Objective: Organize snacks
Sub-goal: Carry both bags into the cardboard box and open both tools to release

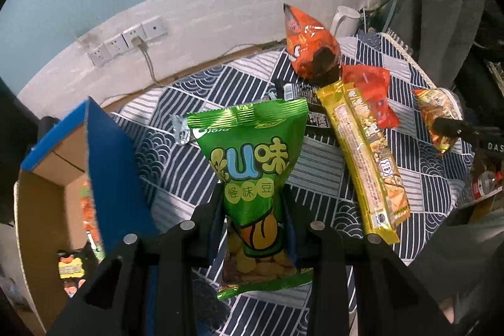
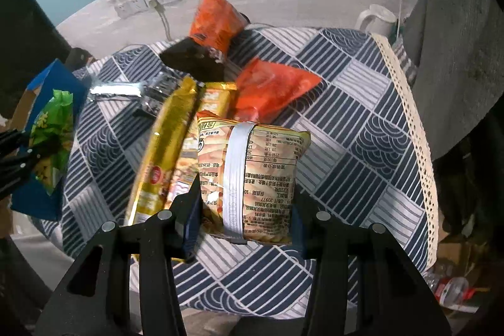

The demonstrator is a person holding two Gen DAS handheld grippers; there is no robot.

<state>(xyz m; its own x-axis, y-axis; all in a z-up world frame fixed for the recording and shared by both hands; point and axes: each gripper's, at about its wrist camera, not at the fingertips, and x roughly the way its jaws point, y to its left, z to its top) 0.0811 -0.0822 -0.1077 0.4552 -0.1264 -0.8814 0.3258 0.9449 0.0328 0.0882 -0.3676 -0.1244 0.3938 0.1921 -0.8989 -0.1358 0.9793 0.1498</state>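
Observation:
My left gripper (image 1: 252,210) is shut on the lower half of a green snack bag (image 1: 252,159), which hangs lifted above the patterned tablecloth (image 1: 315,166). In the right wrist view that green bag (image 2: 50,131) shows at the far left, in front of the blue box. Between the pads of my right gripper (image 2: 249,210) is a yellow-orange peanut bag (image 2: 252,175), its printed back and white seam towards the camera, also raised off the cloth. The same peanut bag (image 1: 438,115) appears at the right edge of the left wrist view.
An open cardboard box with blue flaps (image 1: 104,159) stands at the table's left, with packets inside. On the cloth lie a long yellow bag (image 1: 365,159), a red bag (image 1: 368,90), an orange bag (image 1: 308,43) and a silver-black pack (image 1: 302,103). A white mug (image 2: 375,19) stands at the back.

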